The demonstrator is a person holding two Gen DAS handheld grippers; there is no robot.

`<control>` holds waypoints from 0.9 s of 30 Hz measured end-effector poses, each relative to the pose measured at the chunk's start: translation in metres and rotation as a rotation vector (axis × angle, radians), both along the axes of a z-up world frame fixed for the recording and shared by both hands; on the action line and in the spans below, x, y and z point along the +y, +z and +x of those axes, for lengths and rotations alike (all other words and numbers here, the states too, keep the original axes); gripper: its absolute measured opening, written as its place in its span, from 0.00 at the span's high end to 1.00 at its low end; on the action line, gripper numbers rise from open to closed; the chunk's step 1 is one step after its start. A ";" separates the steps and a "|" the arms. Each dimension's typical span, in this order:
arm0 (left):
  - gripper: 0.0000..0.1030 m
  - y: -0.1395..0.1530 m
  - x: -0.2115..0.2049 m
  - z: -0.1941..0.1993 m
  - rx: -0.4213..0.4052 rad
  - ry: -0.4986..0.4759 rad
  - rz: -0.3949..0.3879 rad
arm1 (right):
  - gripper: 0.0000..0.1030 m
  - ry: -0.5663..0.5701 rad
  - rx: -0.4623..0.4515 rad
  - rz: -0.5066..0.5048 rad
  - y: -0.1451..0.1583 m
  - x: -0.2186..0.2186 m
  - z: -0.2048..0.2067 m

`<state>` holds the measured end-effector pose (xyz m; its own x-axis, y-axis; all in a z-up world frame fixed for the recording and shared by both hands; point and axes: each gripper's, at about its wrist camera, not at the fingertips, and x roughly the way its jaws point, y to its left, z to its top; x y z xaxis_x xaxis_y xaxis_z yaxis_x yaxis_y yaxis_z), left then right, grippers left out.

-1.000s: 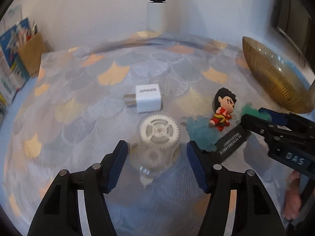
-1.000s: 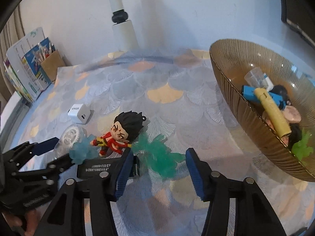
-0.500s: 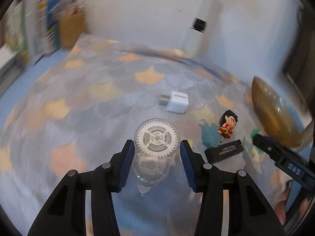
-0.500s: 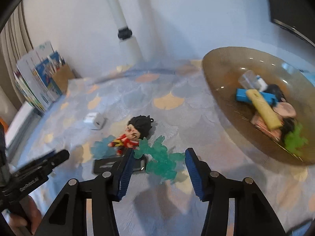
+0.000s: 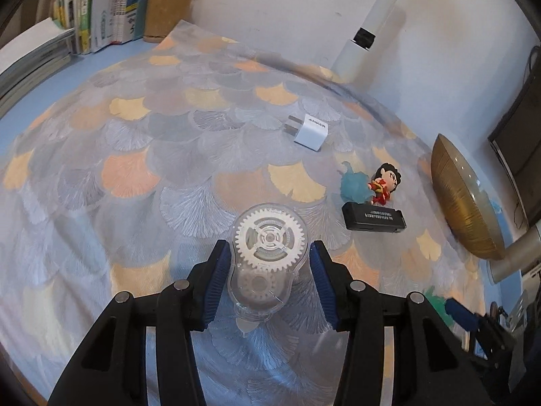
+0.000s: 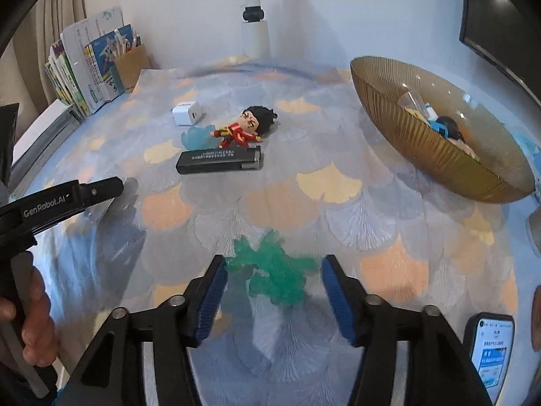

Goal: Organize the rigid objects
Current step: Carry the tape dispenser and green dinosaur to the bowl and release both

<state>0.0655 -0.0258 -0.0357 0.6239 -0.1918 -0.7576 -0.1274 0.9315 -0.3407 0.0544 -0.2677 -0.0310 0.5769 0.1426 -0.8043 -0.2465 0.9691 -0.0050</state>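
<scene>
We have the clear gear case (image 5: 268, 260) between the left claw's (image 5: 267, 284) pads, long axis along the fingers, jaws just widened, seemingly not gripping. The right claw (image 6: 273, 292), just opened wider, loosely straddles the green piece (image 6: 274, 277) near the desk's (image 6: 338, 209) front edge; the bowl (image 6: 436, 155) lies toward the far right corner.

Bright even light, fisheye-warped edges, soft shadows

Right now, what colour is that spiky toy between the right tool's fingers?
Translucent green spiky toy, clearest in the right wrist view.
</scene>
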 end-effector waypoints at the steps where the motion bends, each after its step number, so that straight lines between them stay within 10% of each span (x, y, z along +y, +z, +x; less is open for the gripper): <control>1: 0.46 0.000 0.000 -0.002 -0.002 -0.003 -0.012 | 0.33 -0.001 0.008 -0.005 -0.001 -0.002 -0.001; 13: 0.34 -0.002 -0.023 -0.002 -0.005 -0.031 0.147 | 0.30 -0.025 0.046 0.036 -0.005 -0.007 -0.001; 18: 0.56 -0.003 -0.035 0.006 0.021 -0.086 0.322 | 0.48 -0.026 0.041 0.018 -0.003 0.005 0.008; 27: 0.56 0.035 -0.028 -0.010 -0.135 -0.177 0.068 | 0.55 -0.022 -0.060 0.056 0.030 -0.006 -0.007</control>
<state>0.0557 -0.0541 -0.0004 0.6813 -0.2587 -0.6847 0.0823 0.9566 -0.2796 0.0473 -0.2733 -0.0007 0.6272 0.1726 -0.7595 -0.2256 0.9736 0.0350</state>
